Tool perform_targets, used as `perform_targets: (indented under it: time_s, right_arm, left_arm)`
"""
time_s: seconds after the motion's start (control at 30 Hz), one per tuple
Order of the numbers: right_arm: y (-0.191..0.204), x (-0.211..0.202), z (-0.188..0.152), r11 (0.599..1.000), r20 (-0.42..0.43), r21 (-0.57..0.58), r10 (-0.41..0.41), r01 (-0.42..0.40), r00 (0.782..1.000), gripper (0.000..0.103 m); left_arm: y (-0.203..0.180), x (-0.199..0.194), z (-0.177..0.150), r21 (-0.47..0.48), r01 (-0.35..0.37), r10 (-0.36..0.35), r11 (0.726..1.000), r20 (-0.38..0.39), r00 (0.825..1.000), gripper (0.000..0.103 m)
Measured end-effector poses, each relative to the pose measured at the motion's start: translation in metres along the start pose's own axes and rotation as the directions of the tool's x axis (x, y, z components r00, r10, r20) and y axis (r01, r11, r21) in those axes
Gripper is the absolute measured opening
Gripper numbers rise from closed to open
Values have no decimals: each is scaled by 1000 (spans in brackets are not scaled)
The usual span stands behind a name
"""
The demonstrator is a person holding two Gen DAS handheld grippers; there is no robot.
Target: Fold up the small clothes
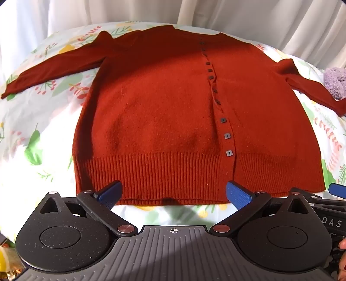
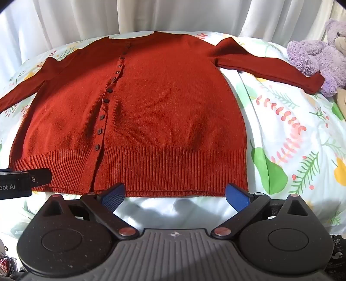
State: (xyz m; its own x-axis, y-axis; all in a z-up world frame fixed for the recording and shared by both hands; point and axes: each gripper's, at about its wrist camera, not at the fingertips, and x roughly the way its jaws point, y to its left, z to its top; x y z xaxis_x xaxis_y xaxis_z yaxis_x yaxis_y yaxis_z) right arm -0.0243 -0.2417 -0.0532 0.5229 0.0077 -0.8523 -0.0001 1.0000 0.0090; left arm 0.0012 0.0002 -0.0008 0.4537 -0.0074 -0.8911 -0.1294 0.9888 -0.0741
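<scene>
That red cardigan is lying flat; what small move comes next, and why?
Probably lower both open tongs, left and right, onto the cardigan's ribbed hem. It lies spread flat, buttoned, sleeves out, and neither holds anything yet.

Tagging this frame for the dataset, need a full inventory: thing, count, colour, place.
cardigan: 1, rust red, spread flat on the bedspread, buttoned, sleeves out to both sides, ribbed hem nearest the grippers
buttons: one row, dark and square, down the cardigan's front; exact count unclear near the collar
bedspread: 1, white with green, pink and yellow leaf print, under the cardigan
plush bear: 1, lilac, far right, beside the right sleeve's cuff
curtain: white, pleated, behind the bed
left gripper: 1, black with blue pads, open, just short of the hem
right gripper: 1, black with blue pads, open, just short of the hem
</scene>
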Motion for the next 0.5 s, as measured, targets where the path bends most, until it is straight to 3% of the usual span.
perform_targets:
  time_s: [0.5]
  right_arm:
    - [-3,-2,-1,1000,1,0,-3,3,1000,99]
  left_arm:
    - [5,4,0,2,-13,13,1000,-1,1000,103]
